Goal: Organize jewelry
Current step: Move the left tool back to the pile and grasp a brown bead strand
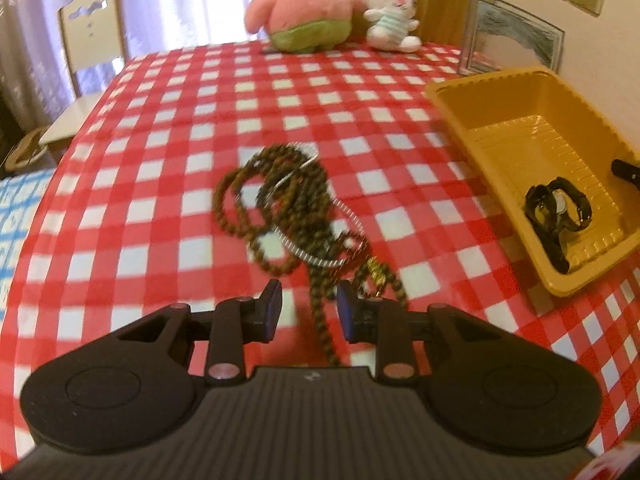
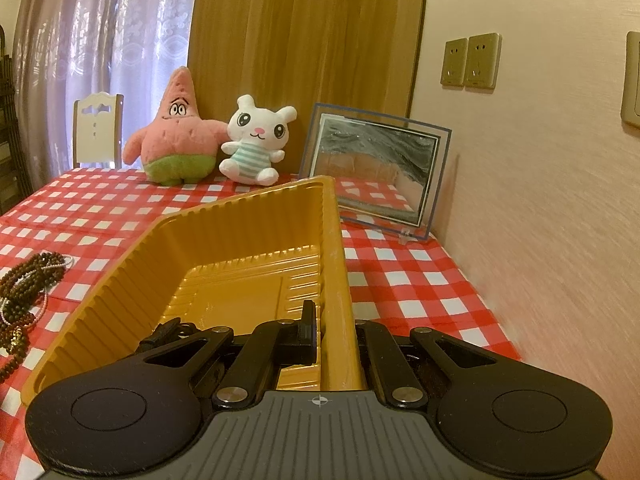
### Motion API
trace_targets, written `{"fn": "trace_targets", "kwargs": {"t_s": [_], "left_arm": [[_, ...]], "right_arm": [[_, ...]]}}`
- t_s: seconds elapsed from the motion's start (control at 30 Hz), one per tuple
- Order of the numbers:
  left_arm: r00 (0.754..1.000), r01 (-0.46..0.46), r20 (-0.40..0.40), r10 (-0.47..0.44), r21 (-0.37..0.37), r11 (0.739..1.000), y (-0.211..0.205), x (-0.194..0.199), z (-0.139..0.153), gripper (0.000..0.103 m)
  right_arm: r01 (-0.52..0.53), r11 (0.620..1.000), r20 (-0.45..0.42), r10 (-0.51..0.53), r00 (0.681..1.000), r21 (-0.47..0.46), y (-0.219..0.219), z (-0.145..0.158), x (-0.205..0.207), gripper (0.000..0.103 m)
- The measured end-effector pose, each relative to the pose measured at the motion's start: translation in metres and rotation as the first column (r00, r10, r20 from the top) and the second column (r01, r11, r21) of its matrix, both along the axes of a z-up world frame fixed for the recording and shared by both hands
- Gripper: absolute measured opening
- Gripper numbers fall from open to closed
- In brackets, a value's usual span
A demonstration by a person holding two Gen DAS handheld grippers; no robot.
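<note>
Left hand-held gripper spread a little above the worktop, a strand of the brown bead necklace lying between its pads, seemingly untouched, though blurred. Right hand-held gripper pinching the yellow tray by its wall. Black watch inside.

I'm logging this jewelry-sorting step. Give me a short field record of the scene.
surface: red checked tablecloth
unsorted: brown bead necklaces tangled with a silver chain
container: yellow tray
already in tray: black watch
left tool: open above bead strand
right tool: shut on tray wall
</note>
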State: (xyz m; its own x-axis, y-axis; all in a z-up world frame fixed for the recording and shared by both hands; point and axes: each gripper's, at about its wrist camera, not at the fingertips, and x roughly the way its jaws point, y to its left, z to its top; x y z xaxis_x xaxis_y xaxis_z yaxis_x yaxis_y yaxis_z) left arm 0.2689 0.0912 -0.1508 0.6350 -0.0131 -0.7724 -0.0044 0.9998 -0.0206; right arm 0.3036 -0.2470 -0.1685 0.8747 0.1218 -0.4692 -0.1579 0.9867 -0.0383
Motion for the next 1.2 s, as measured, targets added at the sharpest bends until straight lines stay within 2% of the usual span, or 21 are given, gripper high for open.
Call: {"fn": "trace_targets", "kwargs": {"t_s": [0.23,0.37,0.6,0.87,0.97,1.1,1.2], "left_arm": [[0.998,0.051,0.02,-0.052,0.027,0.998,-0.008,0.029,-0.004,0.025],[0.998,0.056,0.013,-0.056,0.035,0.998,-0.01,0.048,-0.009,0.022],[0.994,0.109,0.006,-0.11,0.099,0.989,-0.02,0.069,-0.018,0.019],[0.99,0.14,-0.022,-0.138,0.175,0.975,-0.026,0.083,-0.029,0.011],[0.991,0.136,-0.015,-0.135,0.162,0.977,-0.024,0.083,-0.027,0.006],[0.992,0.119,0.025,-0.123,0.131,0.984,-0.019,0.078,-0.015,0.006],[0.995,0.089,0.043,-0.092,0.073,0.993,-0.012,0.074,-0.002,0.006]], "right_arm": [[0.002,1.0,-0.001,-0.002,1.0,0.0,0.0,-0.001,0.0,0.004],[0.002,1.0,-0.001,-0.002,1.0,-0.001,0.0,-0.001,-0.001,0.004],[0.005,1.0,-0.002,-0.005,1.0,0.001,0.0,0.0,0.0,0.004],[0.008,1.0,-0.006,-0.008,1.0,0.004,0.0,0.0,0.002,0.004],[0.008,1.0,-0.008,-0.008,1.0,0.004,0.0,0.0,0.002,0.004],[0.008,1.0,-0.007,-0.008,1.0,0.006,0.0,0.0,0.002,0.004],[0.007,1.0,-0.006,-0.007,1.0,0.007,0.0,0.0,0.003,0.004]]}}
